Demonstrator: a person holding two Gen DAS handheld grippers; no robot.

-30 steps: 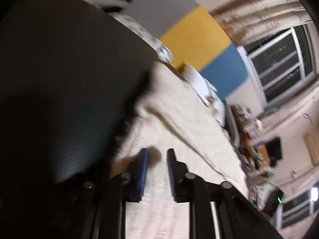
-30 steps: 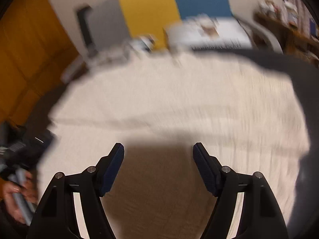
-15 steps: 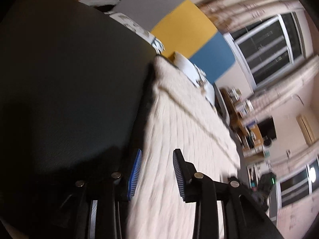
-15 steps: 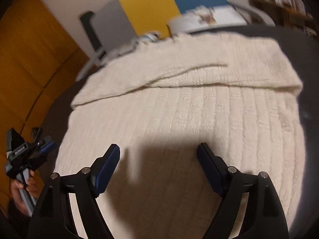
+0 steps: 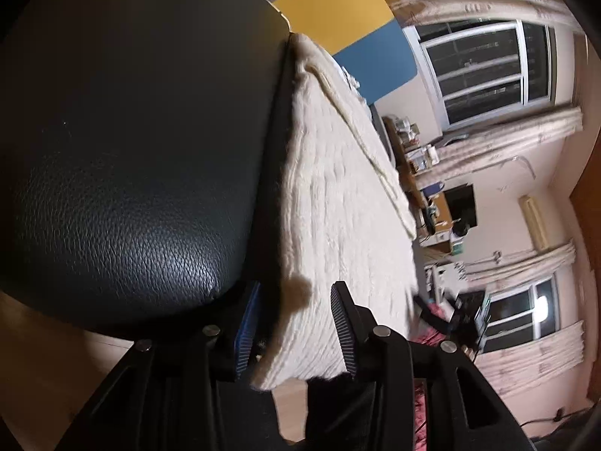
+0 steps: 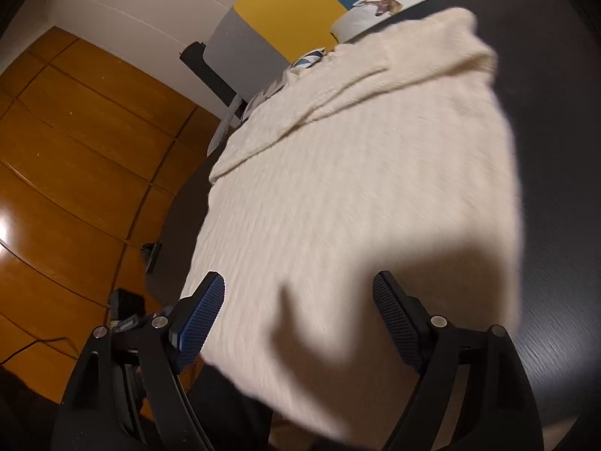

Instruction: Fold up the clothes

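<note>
Cream knit sweater [image 5: 338, 225] is laid flat on dark table [image 5: 131, 131], near hem overhanging the edge. Left gripper [image 5: 296, 327] is held apart w/ hem corner betw. its pads, not yet pinched. Right gripper [image 6: 300, 319] is spread wide over the hem; both corners should be pinched evenly, fabric kept taut

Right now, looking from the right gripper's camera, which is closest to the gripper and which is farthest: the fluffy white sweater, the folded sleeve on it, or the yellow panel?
Going out from the right gripper:
1. Cream sweater: its near hem lies between the open fingers.
2. Folded sleeve: across the sweater's far end.
3. Yellow panel: past the table, at the back wall.
</note>
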